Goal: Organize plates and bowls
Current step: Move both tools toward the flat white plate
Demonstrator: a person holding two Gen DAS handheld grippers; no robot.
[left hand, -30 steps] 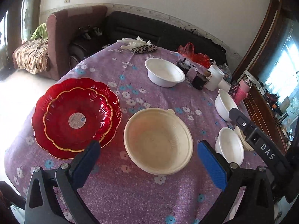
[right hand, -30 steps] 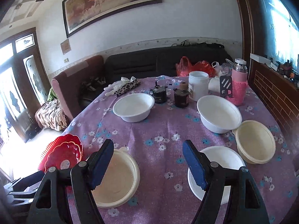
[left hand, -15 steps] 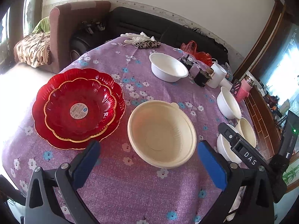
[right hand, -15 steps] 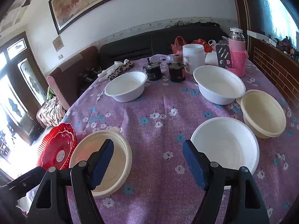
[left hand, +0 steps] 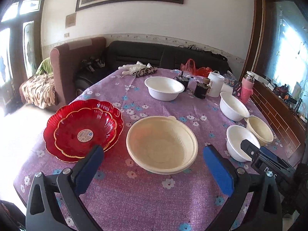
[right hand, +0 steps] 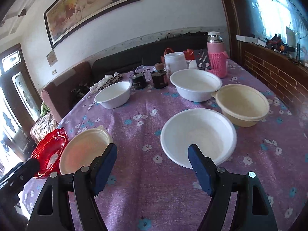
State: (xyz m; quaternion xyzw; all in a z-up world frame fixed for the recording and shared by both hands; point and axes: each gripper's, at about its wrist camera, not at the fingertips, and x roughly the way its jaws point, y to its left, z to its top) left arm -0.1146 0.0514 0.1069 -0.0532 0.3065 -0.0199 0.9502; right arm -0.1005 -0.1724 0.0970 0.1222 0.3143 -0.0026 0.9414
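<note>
Round worktop [left hand: 146,196] under a purple flowered cloth, carrying everything. Largest ware: two red scalloped plates [left hand: 82,130], smaller nested in larger at the left edge; that pairing looks done. Just beside them, a large cream bowl [left hand: 161,144], alone. Toward the right side, a near white bowl [right hand: 198,134] with a second cream bowl [right hand: 242,104] just behind it, and a white bowl [right hand: 195,84] next to that. Farther back toward the sofa, one more white bowl [left hand: 163,87], well apart from the rest. Bowls therefore unsorted: judged an early stage, with three white and two cream bowls left to gather and stack by kind.

Behind them, small clutter: dark jars [right hand: 158,79], a white tub [right hand: 176,61], a pink flask [right hand: 216,57].

Left hand-held gripper [left hand: 152,165] spread wide, holding nothing, poised over the large cream bowl. Right hand-held gripper [right hand: 152,165] likewise wide apart and empty, one finger over the near white bowl's rim.
</note>
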